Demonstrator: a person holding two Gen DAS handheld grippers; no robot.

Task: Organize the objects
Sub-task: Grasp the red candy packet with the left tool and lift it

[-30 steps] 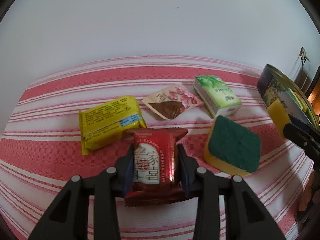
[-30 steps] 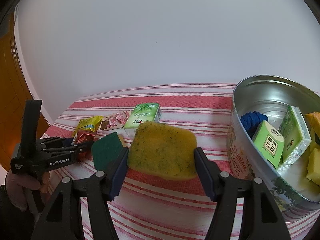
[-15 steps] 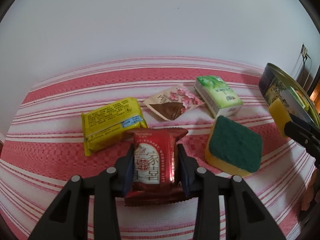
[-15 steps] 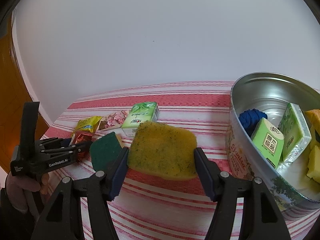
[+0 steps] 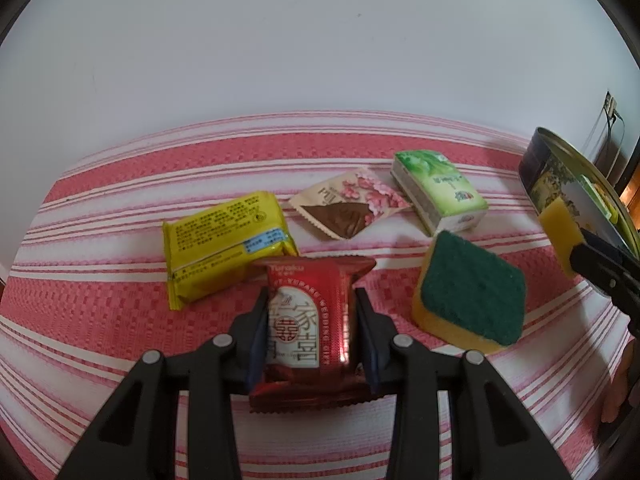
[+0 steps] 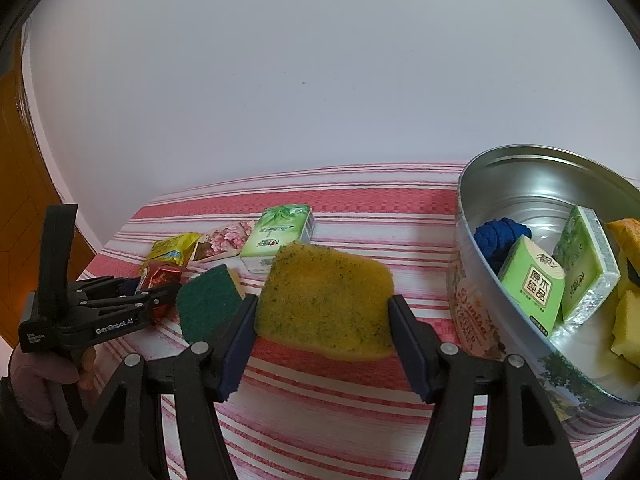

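A red snack packet sits pinched upright off the striped cloth, and a yellow sponge is clamped flat, speckled side up. On the cloth lie a yellow packet, a blossom-print sachet, a green tissue pack and a green-topped sponge; the round tin holds tissue packs, sponges and something blue.

Metal tin cut off at right edge; small print on yellow packet illegible.

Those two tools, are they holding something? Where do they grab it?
The left tool pinches the red snack packet by its two sides. The right tool squeezes the yellow sponge by its two ends.
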